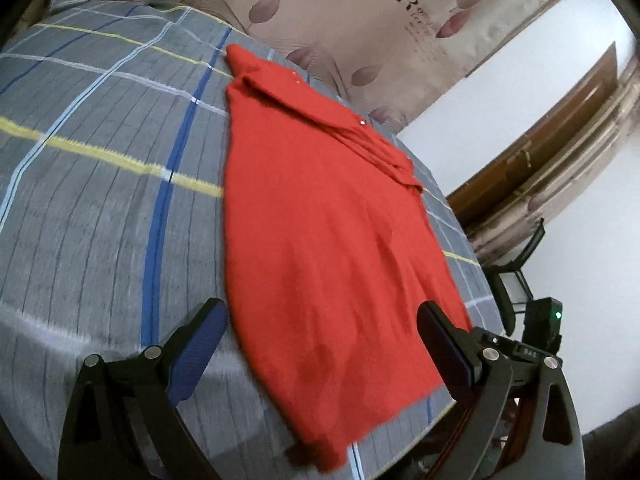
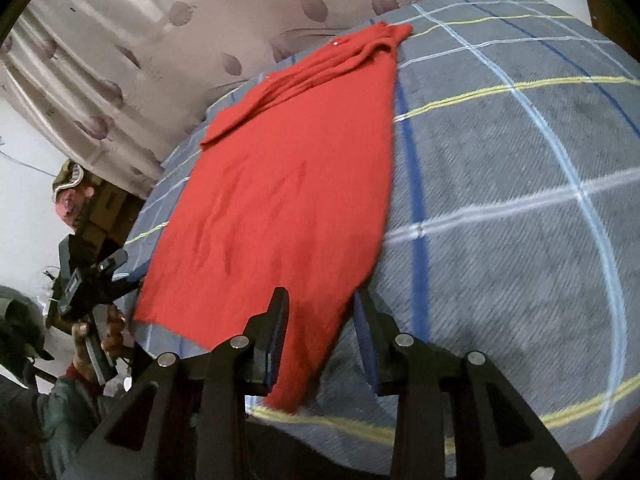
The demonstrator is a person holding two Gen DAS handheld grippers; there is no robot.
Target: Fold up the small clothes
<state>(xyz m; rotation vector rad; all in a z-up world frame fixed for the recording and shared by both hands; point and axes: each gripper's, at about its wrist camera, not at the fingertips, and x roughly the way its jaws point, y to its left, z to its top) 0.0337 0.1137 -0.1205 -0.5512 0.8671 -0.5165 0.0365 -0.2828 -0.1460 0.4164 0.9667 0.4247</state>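
A red knit garment (image 1: pixel 320 216) lies flat on a grey plaid bed cover (image 1: pixel 100 160), its far end bunched with small white buttons. My left gripper (image 1: pixel 320 316) is open, its jaws wide apart over the garment's near hem, not touching it. In the right wrist view the same garment (image 2: pixel 288 184) runs away from me. My right gripper (image 2: pixel 320 300) is open, its jaws astride the garment's near corner, which hangs toward the bed's edge. The left gripper (image 2: pixel 120 272) shows at the left, held in a hand.
The bed cover (image 2: pixel 520 200) spreads wide to the right of the garment. A beige leaf-print curtain (image 1: pixel 360 20) hangs behind the bed. A white wall and wooden door (image 1: pixel 560 120) lie to the right. The person's body (image 2: pixel 48 360) stands at the bed's left edge.
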